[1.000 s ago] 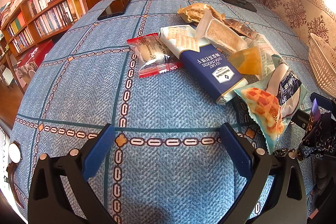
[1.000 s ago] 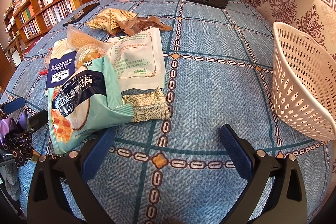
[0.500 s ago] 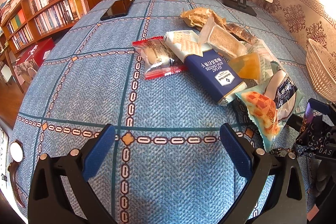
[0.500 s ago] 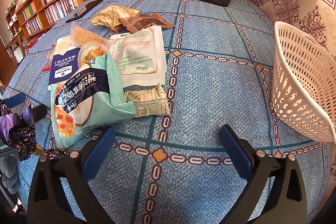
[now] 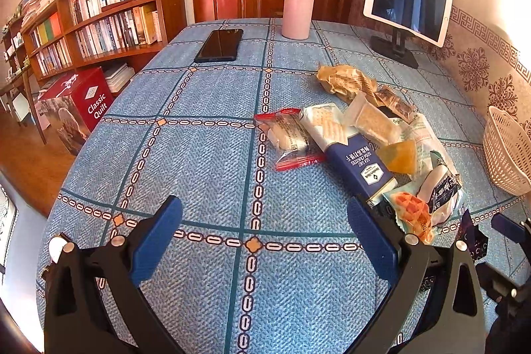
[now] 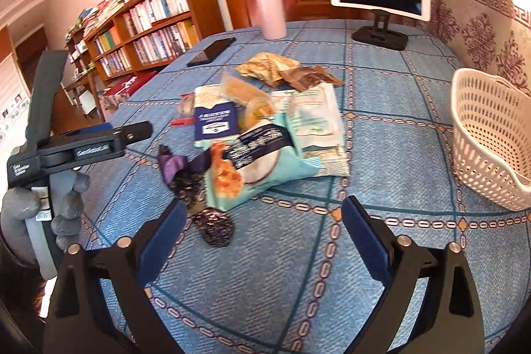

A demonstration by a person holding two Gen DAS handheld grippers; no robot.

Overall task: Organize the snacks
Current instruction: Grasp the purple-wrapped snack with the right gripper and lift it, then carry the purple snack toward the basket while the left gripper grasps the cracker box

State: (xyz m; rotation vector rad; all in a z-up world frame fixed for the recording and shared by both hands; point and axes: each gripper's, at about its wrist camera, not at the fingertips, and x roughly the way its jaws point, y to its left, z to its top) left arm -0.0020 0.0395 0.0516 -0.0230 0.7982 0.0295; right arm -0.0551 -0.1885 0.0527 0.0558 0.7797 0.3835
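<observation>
Your left gripper [image 5: 264, 233] hovers over bare blue tablecloth [image 5: 199, 155] with its 2 blue pads spread wide and nothing between them. Your right gripper [image 6: 264, 228] has its jaws closing, yet the pads touch nothing; only cloth lies in the gap, with a dark purple wrapped sweet [image 6: 215, 229] just beside the left pad.

Going left to right in the left wrist view, you have 1 pile of snacks on the right half of the table, with at least 8 packets visible; some overlap, so the exact count is uncertain. First is 1 red-edged clear packet [image 5: 288, 138], then 1 navy soda cracker box [image 5: 360, 163] with its long axis running from the far left towards the near right and its printed face up. Next come 1 clear pack of pale biscuits [image 5: 371, 120], 1 crumpled tan wrapper [image 5: 345, 82] behind them, 1 orange jelly cup [image 5: 398, 156] and 1 teal snack bag [image 5: 421, 208] nearest you.

Around the pile stand 1 black phone [image 5: 220, 45], 1 pink flask [image 5: 298, 9] and 1 tablet on a stand [image 5: 408, 0], all well beyond it. 1 white slotted basket [image 6: 488, 135] sits at the right edge, apart from the pile, with open cloth between them.
</observation>
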